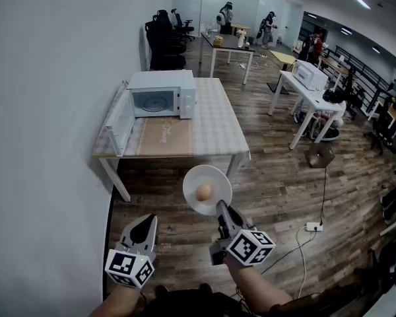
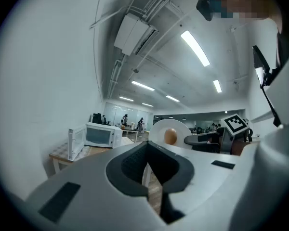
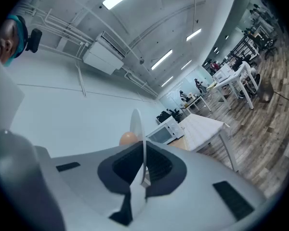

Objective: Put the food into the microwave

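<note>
The step in hand looks like carrying the food to the oven, and it should start with the grip. The right gripper (image 3: 143,173) has only the near rim of the plate (image 1: 208,189), so the pinch should stay firm and the wrist level. The egg (image 1: 203,192) lies loose near the plate's middle and would probably roll if the plate tipped. I would walk slowly and avoid sudden stops. The plate should go in far edge first, clear of the open door (image 1: 121,121), and be set flat on the oven floor before the jaws let go. The left gripper (image 2: 147,173) is free and could steady the door if it swings.

The right jaws are pressed nearly together, with the thin plate rim clamped between the pads. In the right gripper view the plate shows edge-on, with the egg just behind it. The left jaws are closed on each other with nothing between them. That gripper hovers beside the right one, apart from the plate.

The plate and egg are in the air over the wooden floor, well short of the table (image 1: 211,134). The microwave (image 1: 162,94) stands at the tabletop's far left corner by the wall, and its door is swung out along the left edge. Its cavity looks empty.
</note>
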Demonstrator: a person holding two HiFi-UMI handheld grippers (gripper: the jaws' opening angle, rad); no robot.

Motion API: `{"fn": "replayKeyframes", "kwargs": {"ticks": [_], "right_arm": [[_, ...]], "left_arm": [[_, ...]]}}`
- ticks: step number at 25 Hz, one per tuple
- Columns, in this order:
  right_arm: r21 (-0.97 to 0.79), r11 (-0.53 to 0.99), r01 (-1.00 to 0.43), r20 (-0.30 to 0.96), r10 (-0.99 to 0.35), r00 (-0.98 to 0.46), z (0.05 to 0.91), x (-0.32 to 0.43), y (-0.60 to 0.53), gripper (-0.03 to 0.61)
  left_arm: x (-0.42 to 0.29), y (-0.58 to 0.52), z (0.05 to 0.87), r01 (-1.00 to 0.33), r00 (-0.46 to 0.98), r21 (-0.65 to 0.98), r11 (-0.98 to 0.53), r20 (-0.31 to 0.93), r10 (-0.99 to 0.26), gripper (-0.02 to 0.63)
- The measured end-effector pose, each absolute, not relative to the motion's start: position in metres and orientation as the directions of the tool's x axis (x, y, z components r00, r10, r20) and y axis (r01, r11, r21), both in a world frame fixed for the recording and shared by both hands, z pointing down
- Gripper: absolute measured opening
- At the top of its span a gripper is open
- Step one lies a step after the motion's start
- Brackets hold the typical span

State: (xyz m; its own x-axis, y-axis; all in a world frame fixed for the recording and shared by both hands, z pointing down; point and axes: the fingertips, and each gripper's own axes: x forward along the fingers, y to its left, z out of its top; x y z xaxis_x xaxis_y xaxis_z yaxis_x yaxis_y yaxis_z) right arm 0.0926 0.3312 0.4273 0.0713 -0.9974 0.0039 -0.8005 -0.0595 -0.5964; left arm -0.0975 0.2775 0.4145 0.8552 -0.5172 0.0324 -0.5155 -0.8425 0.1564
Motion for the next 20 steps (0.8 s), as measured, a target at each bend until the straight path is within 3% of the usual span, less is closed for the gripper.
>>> {"fn": "replayKeyframes", "kwargs": {"ticks": [14,20], "right_arm": [[-0.519,-0.088,-0.850,-0.010,-0.994,0.108,0.424,0.090,0.323,0.015],[-0.634,-0.073,-0.770,-0.030,-0.992,0.119,0.428,0.089,0.316,0.015]], "left_arm": [[-0.096,0.264,0.417,-0.512,0.858,0.151,-0.846,0.046,-0.511,0.008],[-0.102,0.260,0.421,-0.506,0.862,0.158,-0.848,0.055,-0.504,0.008]]}}
